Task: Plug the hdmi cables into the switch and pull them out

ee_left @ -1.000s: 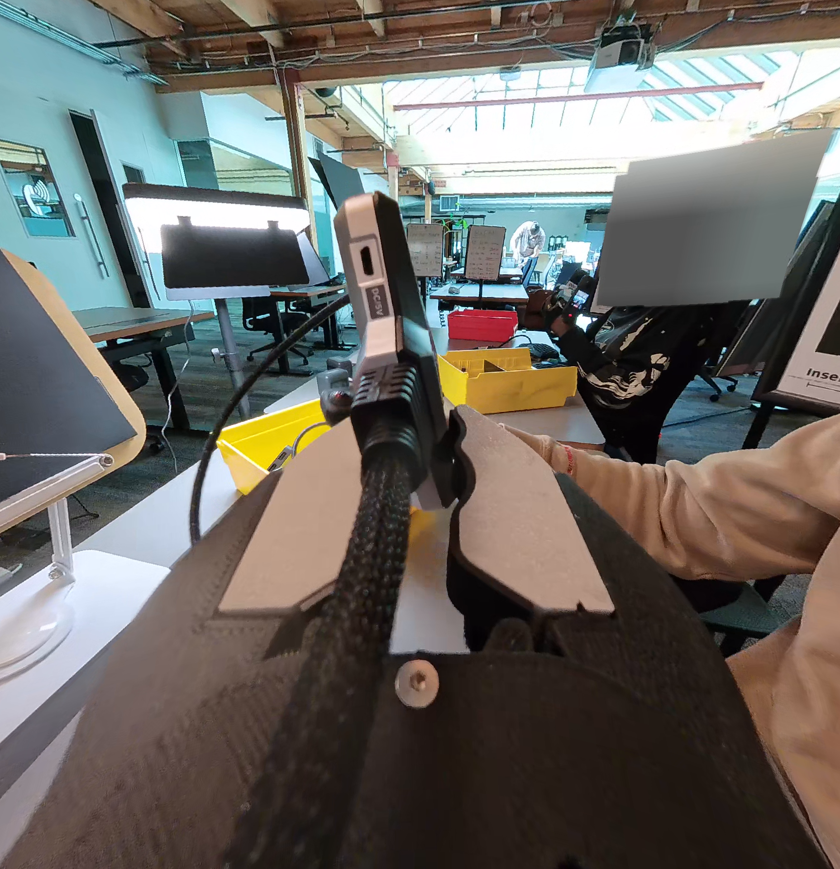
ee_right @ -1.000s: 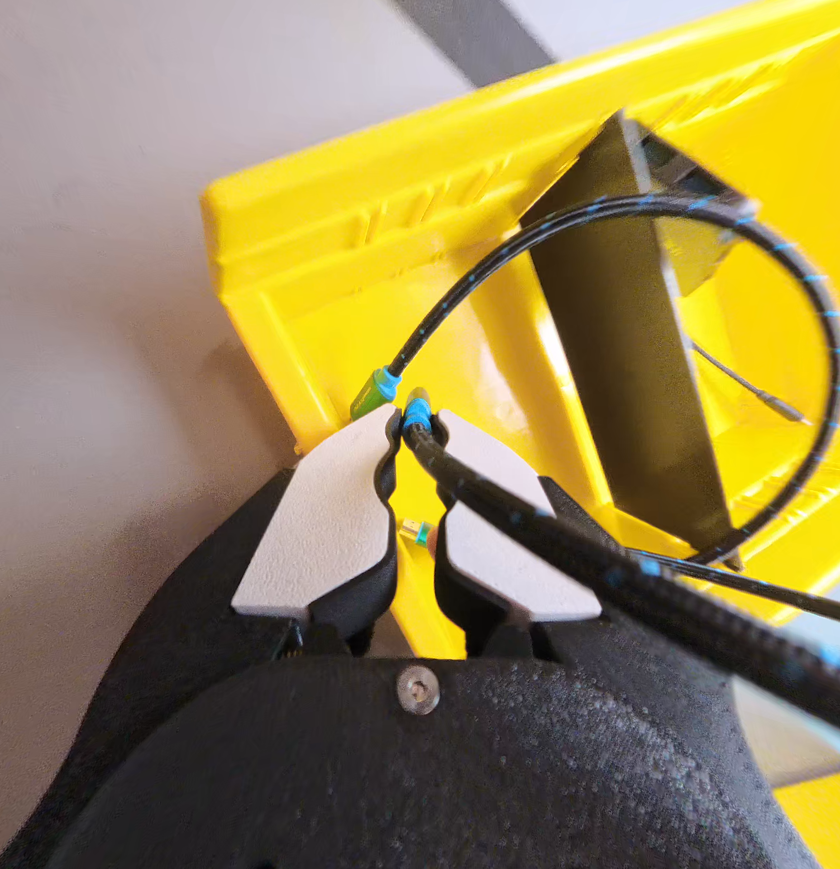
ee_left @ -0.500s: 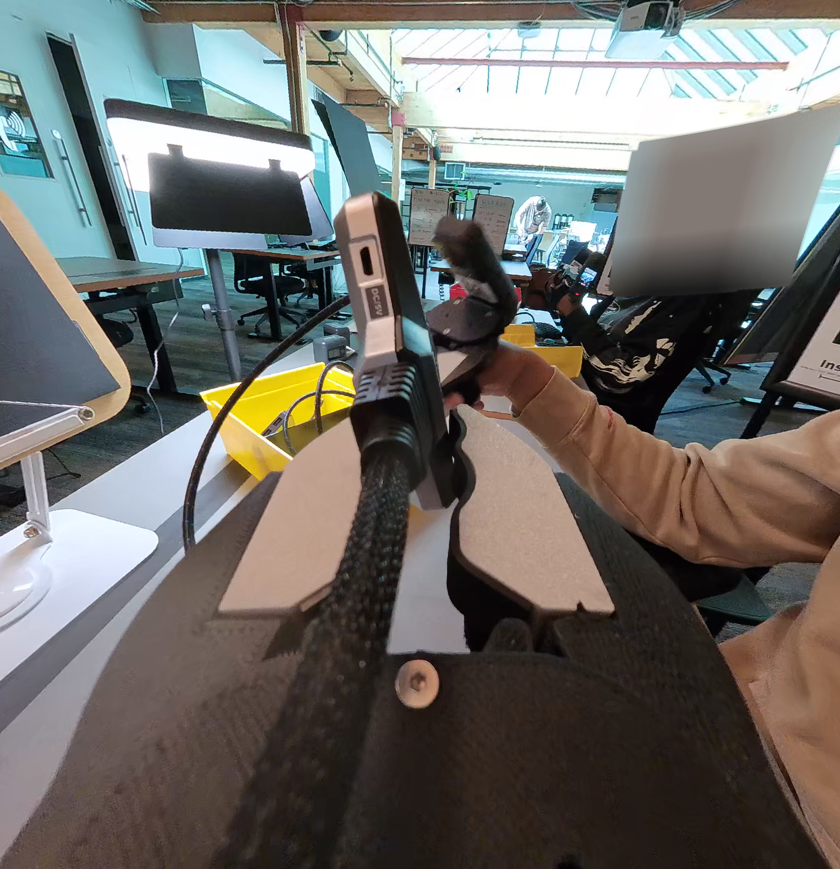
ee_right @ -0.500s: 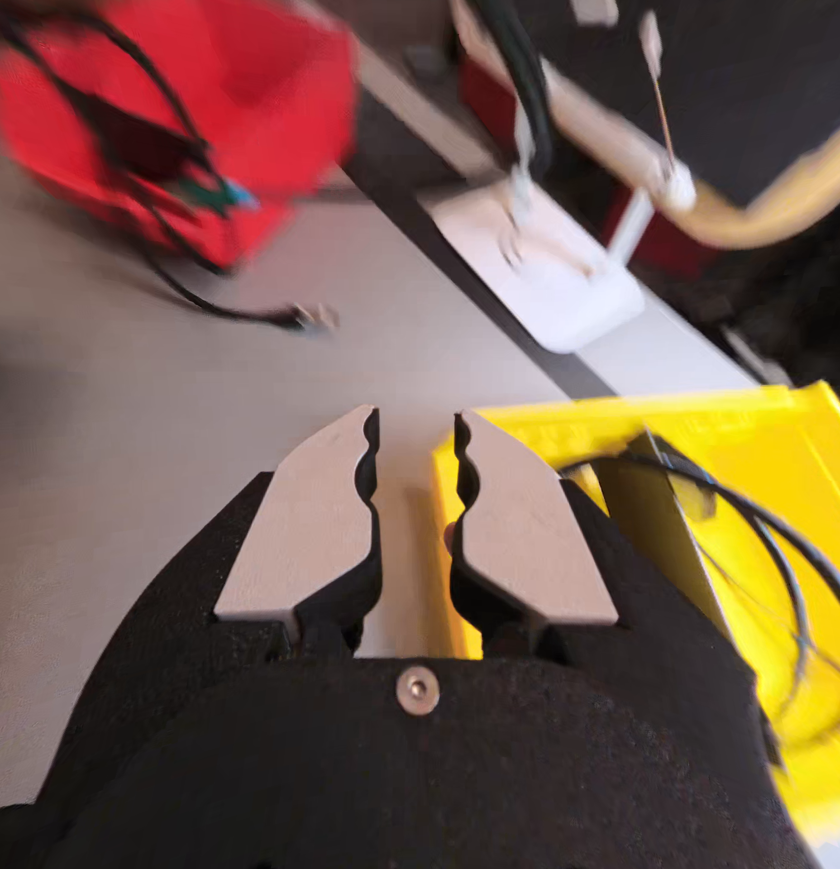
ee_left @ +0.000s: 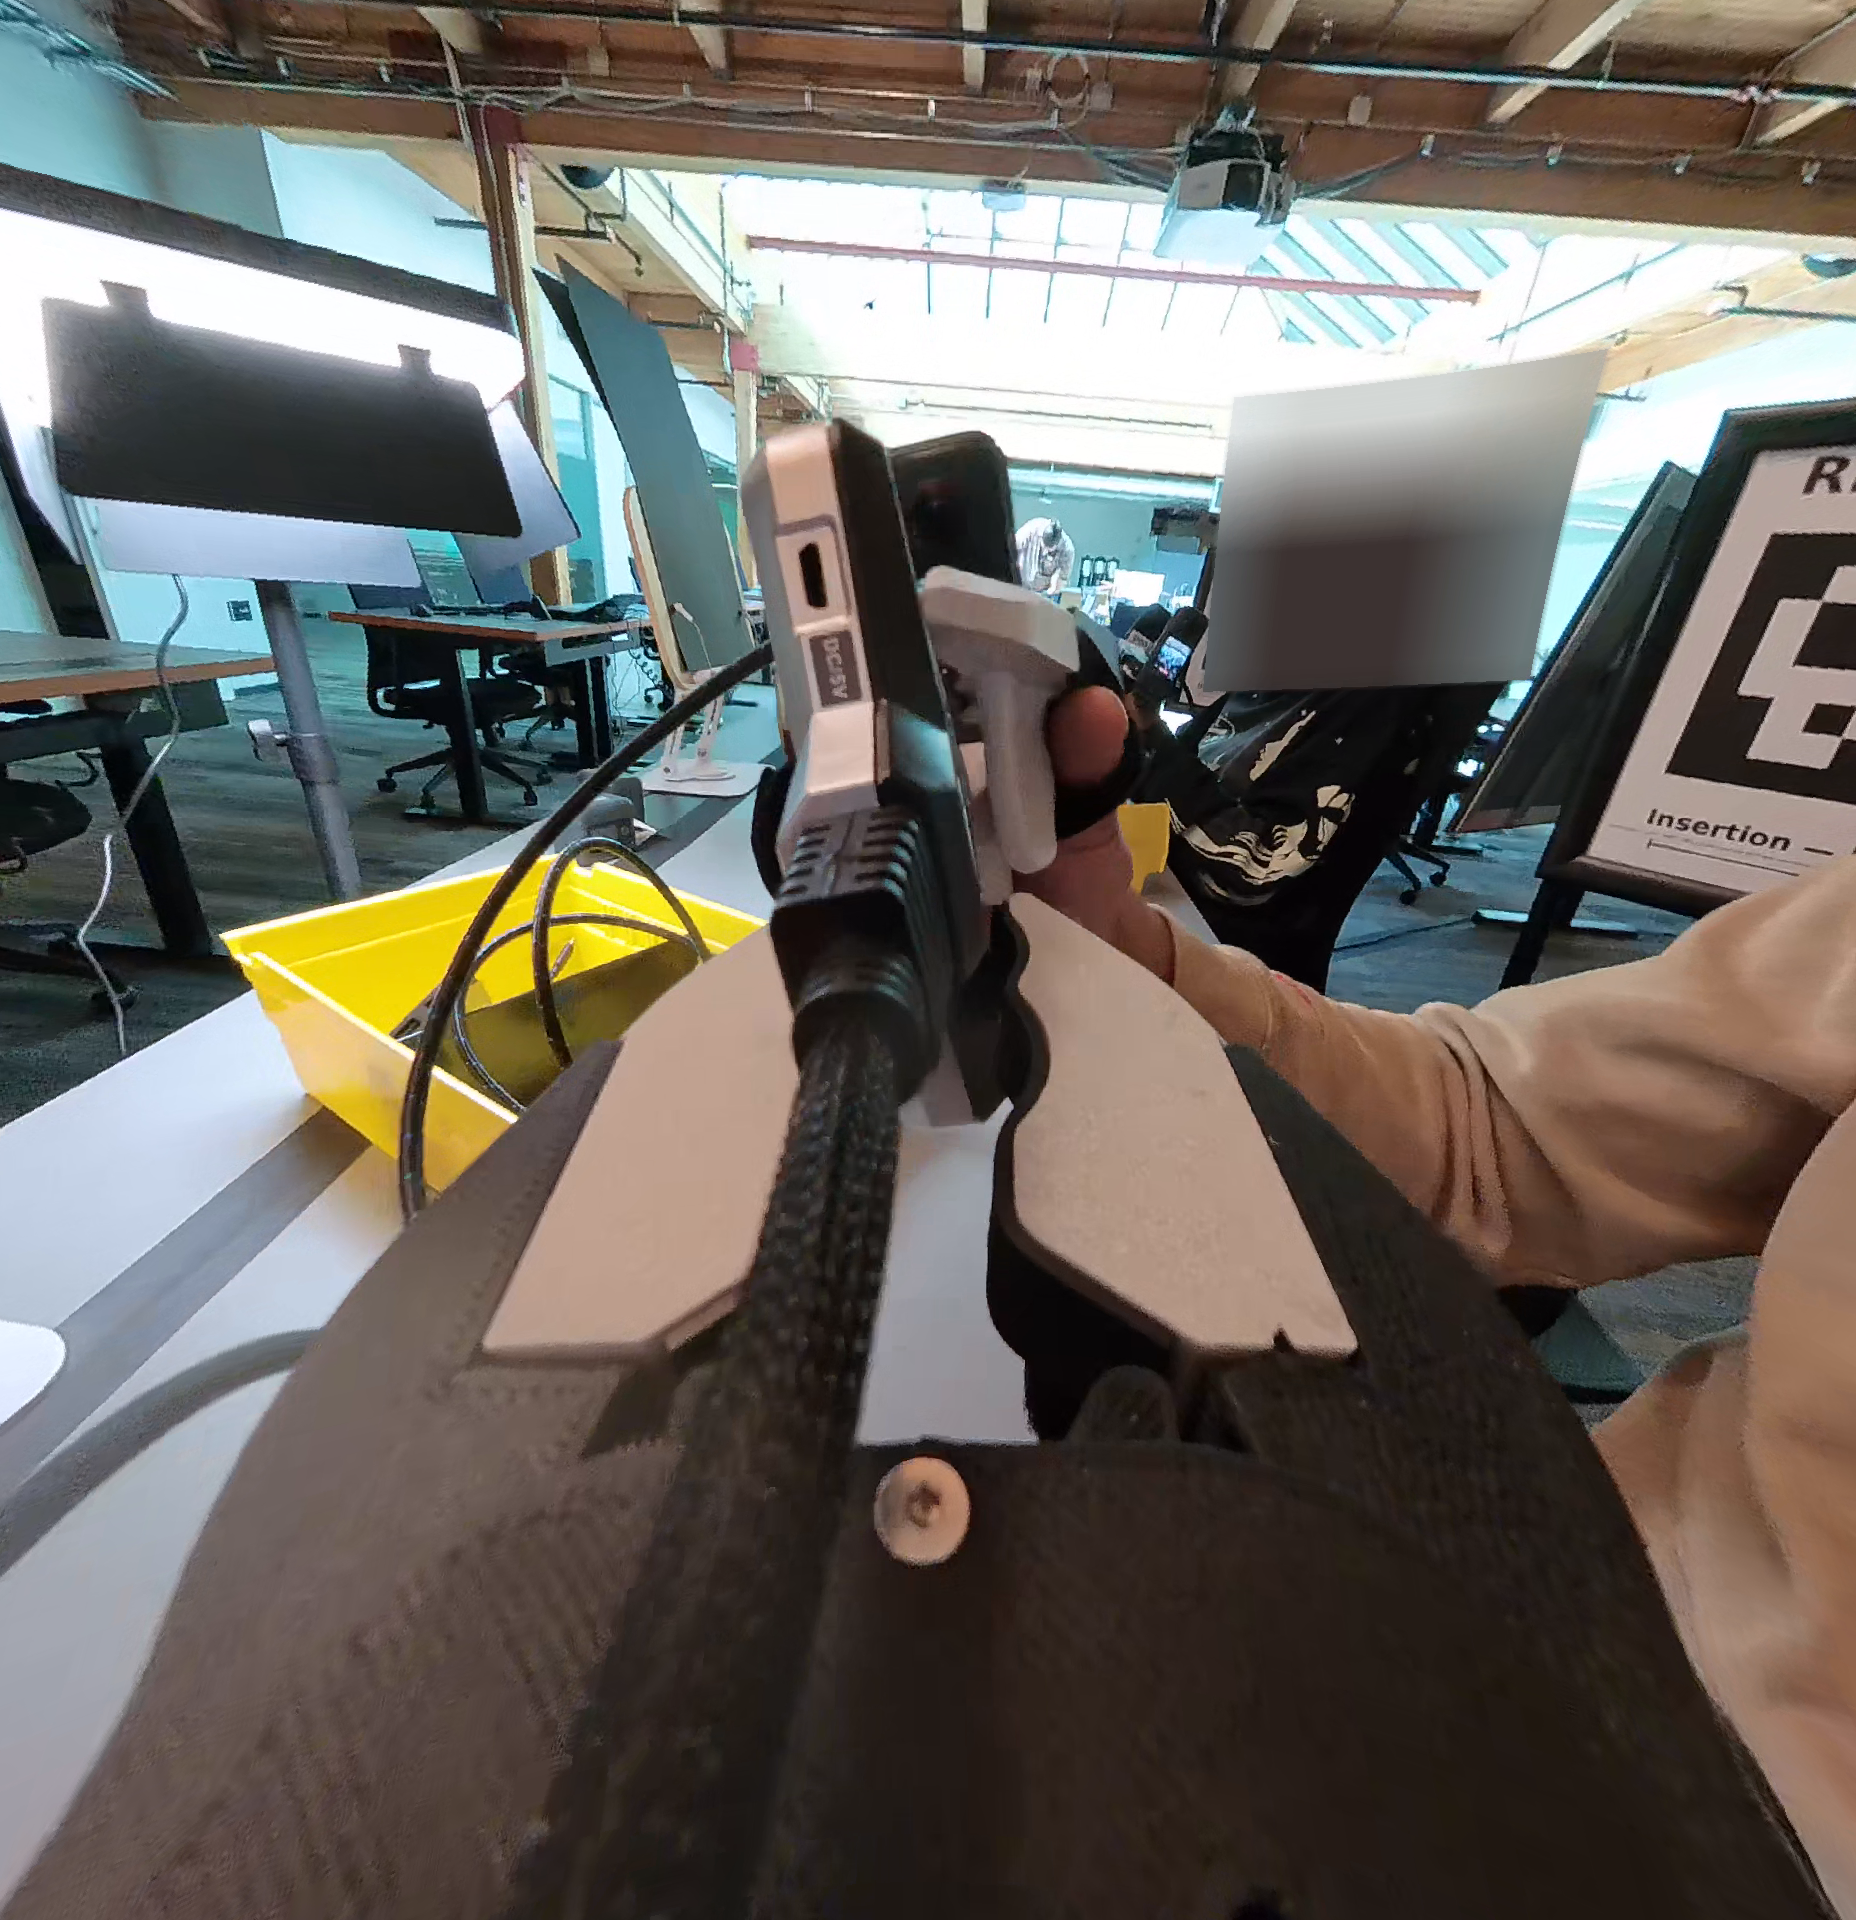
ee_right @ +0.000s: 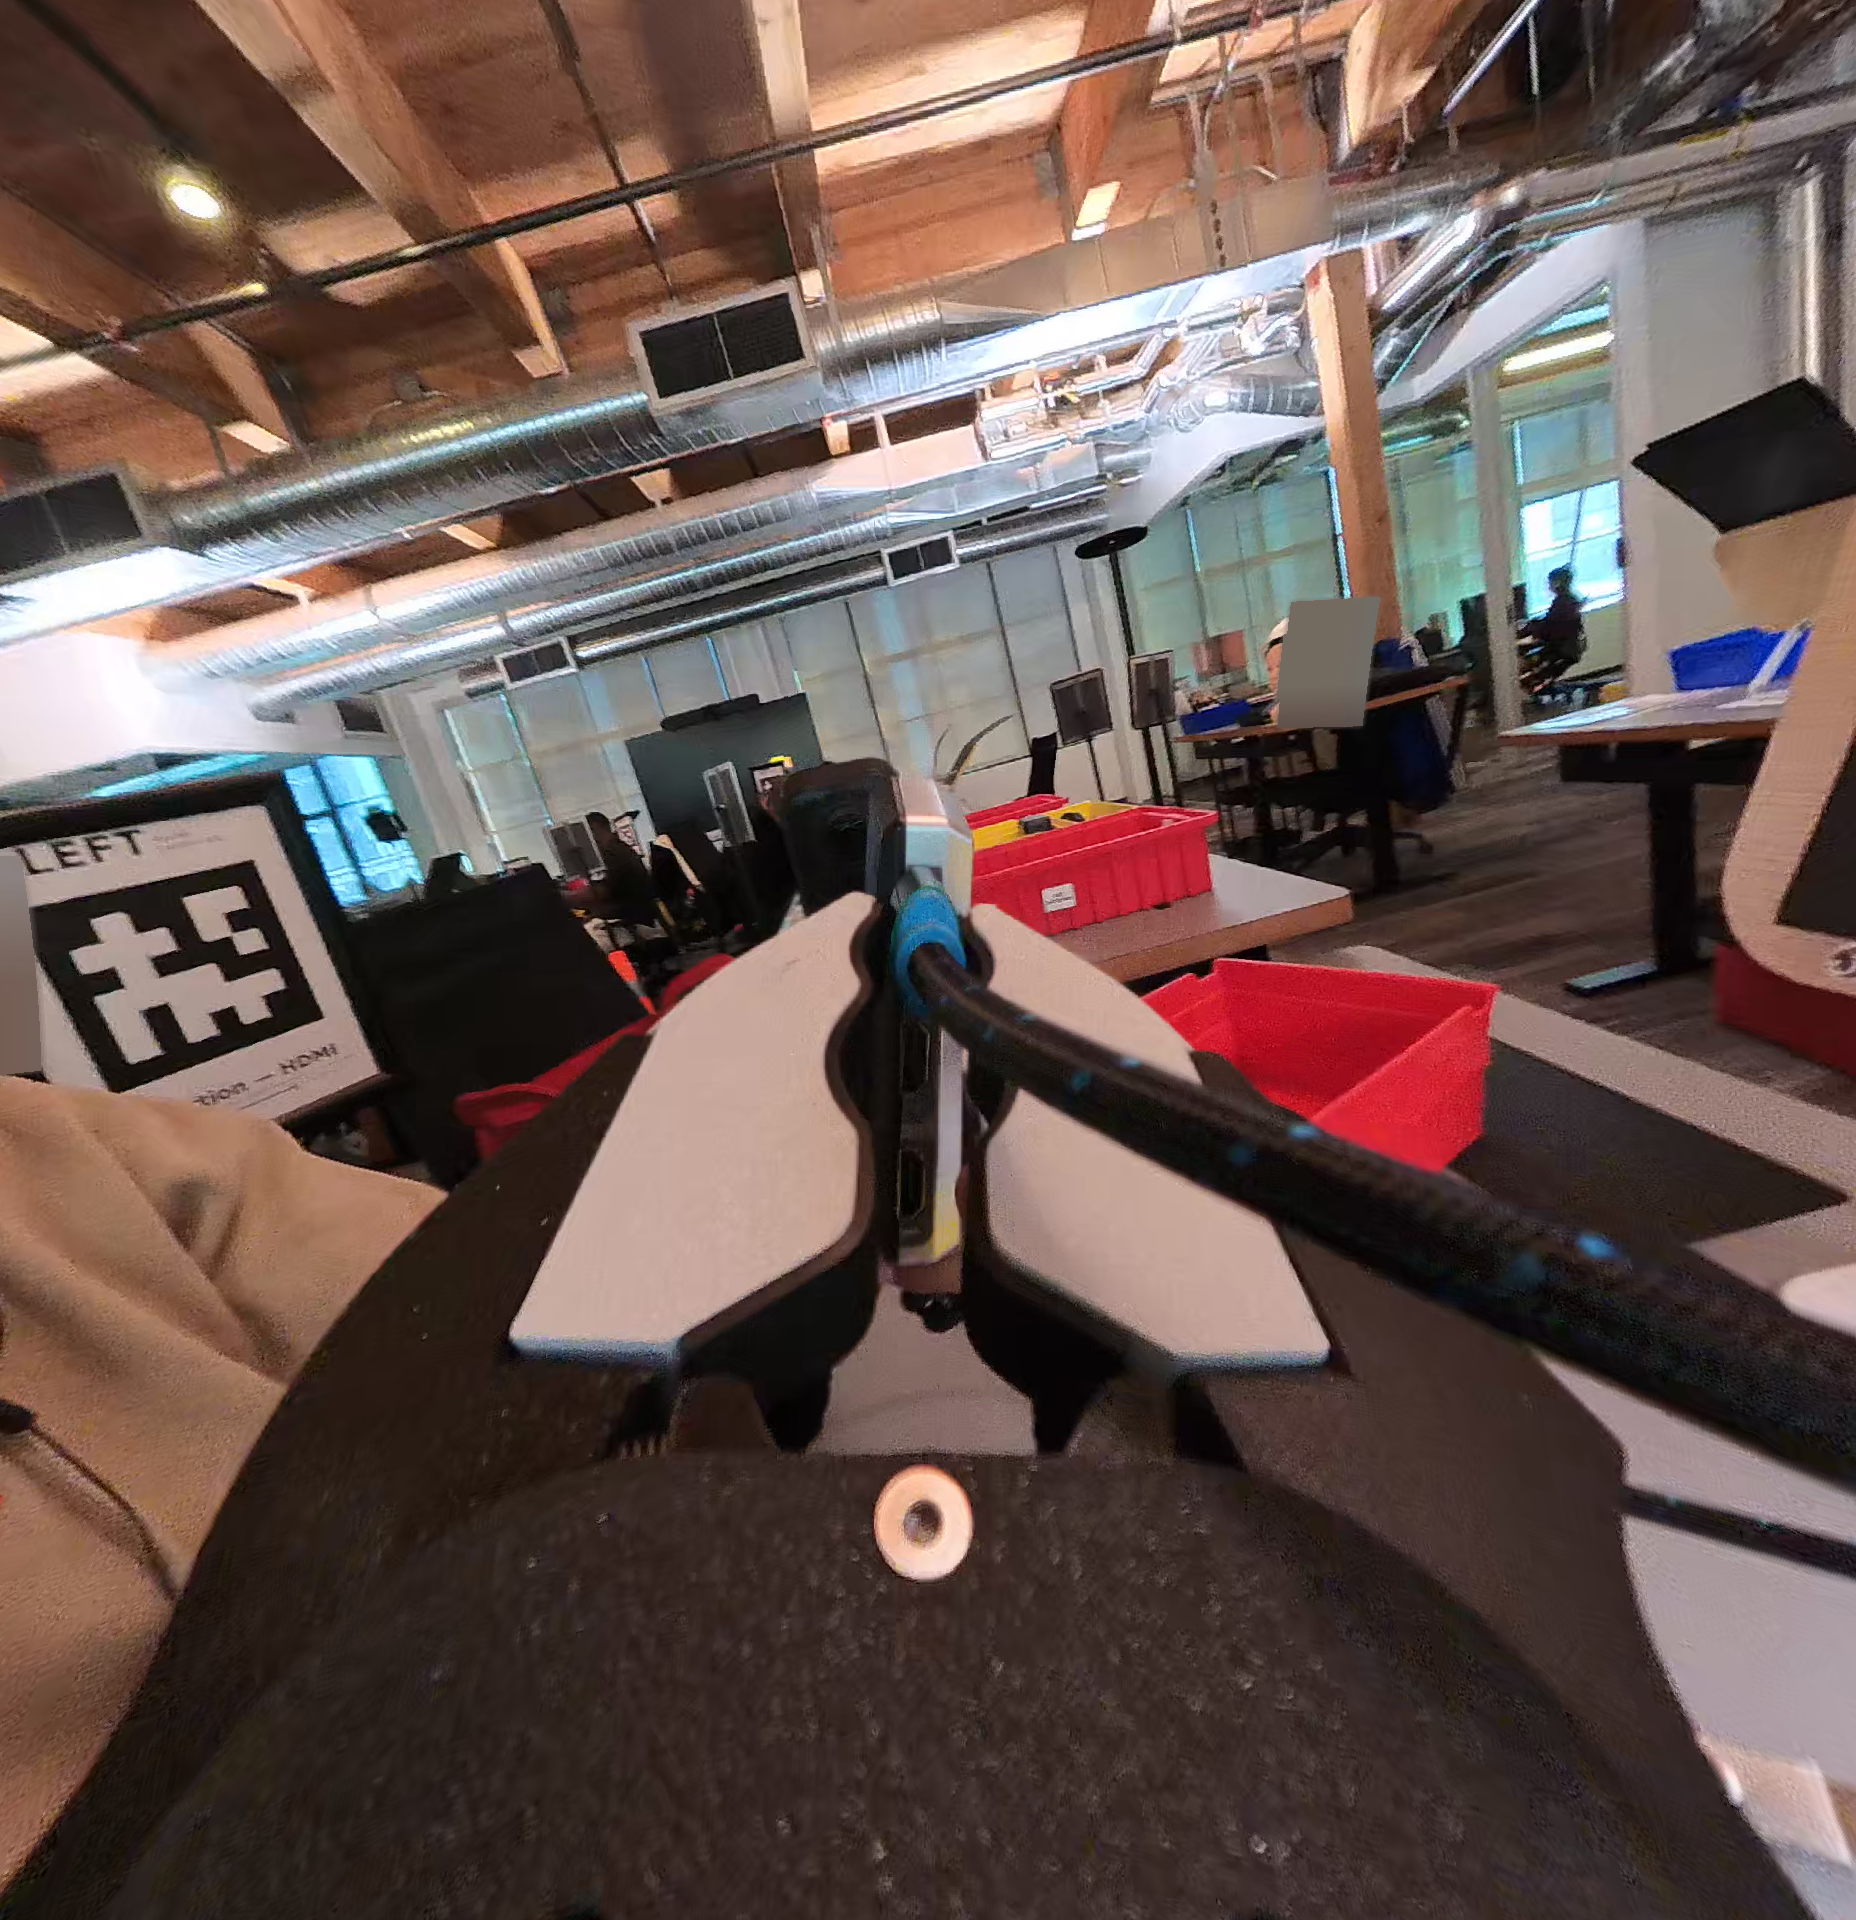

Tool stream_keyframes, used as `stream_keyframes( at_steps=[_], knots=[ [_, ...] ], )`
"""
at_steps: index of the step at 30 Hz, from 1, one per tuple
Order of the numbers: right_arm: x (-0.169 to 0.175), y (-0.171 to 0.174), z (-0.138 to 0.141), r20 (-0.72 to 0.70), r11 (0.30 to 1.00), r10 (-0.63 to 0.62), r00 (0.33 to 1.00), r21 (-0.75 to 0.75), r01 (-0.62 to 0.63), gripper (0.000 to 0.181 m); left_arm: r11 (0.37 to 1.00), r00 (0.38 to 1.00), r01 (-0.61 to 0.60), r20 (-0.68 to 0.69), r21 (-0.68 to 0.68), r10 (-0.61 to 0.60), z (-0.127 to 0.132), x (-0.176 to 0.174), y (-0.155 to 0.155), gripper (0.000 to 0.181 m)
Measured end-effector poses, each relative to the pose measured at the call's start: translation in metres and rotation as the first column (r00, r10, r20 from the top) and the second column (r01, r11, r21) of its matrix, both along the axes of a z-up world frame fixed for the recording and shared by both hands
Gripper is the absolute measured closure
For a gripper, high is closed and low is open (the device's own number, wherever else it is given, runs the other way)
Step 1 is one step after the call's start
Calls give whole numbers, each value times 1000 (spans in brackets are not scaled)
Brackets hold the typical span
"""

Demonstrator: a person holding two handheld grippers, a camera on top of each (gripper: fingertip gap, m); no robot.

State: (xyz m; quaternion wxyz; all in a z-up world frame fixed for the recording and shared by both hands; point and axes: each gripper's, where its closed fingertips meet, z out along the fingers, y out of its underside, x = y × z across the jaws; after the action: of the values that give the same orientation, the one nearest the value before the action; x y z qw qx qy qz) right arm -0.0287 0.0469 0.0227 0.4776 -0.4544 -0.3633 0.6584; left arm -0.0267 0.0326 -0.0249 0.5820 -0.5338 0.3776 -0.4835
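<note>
My left gripper (ee_left: 903, 966) is shut on the grey and black hdmi switch (ee_left: 851, 644) and holds it upright above the table. A thick black braided cable (ee_left: 841, 1143) is plugged into the switch's near end. My right gripper (ee_right: 922, 920) is shut on the blue-collared plug (ee_right: 929, 945) of a black cable with blue flecks (ee_right: 1371, 1174). It holds the plug against the edge of the switch (ee_right: 919, 1164), which shows edge-on between its fingers. How deep the plug sits is hidden. The right gripper also shows behind the switch in the left wrist view (ee_left: 997, 707).
A yellow bin (ee_left: 311, 966) with several loose cables (ee_left: 571, 935) stands on the white table (ee_left: 124, 1143) to the left. A red bin (ee_right: 1319, 1039) sits to the right. Boards with black and white marker patterns stand at both sides (ee_left: 1786, 675) (ee_right: 176, 956). A beige sleeve (ee_left: 1526, 1091) crosses the right. My right fingertips sit around 5 centimeters from my left ones.
My right gripper has swung up from the yellow bin to the far side of the switch, and now has the blue plug at the switch. My left gripper still holds the switch.
</note>
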Motion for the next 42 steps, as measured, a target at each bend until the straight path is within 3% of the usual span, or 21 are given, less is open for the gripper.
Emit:
stream_keyframes(
  at_steps=[3, 5, 7, 9, 13, 18, 21, 24, 27, 32, 42],
  knots=[
    [3, 4, -4, 36, 997, -48, 998, 69, 45, 170, 994, 1000, 19, -15, -111, -20, -8, 3, 5, 158],
    [10, 8, -3, 45, 993, -71, 996, 94, 67, 170, 961, 984, 101, -115, -258, -134, -30, 8, -1, 147],
    [24, 17, -1, 45, 992, -92, 995, 89, 87, 170, 911, 926, 184, -246, -370, -287, -58, 9, -18, 146],
    [37, 24, -6, 81, 991, -100, 992, 101, 92, 170, 908, 876, 221, -336, -357, -346, -69, 9, -32, 150],
    [58, 34, -9, 107, 982, -144, 984, 135, 129, 170, 940, 874, 262, -359, -218, -327, -38, 3, -53, 151],
    [53, 25, -19, 161, 981, -108, 981, 178, 78, 170, 1000, 980, -25, -197, 14, 27, 20, -26, -24, 147],
    [28, 4, -28, 185, 975, -29, 982, 223, -13, 169, 994, 965, -113, -237, -1, 110, 7, -34, -4, 141],
    [3, -16, -39, 219, 966, 54, 974, 235, -106, 169, 996, 946, -46, -322, -78, 19, -19, -22, -6, 137],
    [-11, -26, -51, 267, 960, 93, 959, 233, -158, 169, 992, 935, 38, -346, -117, -77, -30, -9, -16, 156],
    [-11, -26, -63, 324, 956, 90, 942, 239, -173, 170, 995, 900, 13, -432, -96, -53, -39, -12, -14, 159],
    [-5, -28, -61, 318, 938, 89, 944, 292, -187, 170, 992, 903, 40, -422, -116, -86, -37, -12, -18, 159]
  ],
)
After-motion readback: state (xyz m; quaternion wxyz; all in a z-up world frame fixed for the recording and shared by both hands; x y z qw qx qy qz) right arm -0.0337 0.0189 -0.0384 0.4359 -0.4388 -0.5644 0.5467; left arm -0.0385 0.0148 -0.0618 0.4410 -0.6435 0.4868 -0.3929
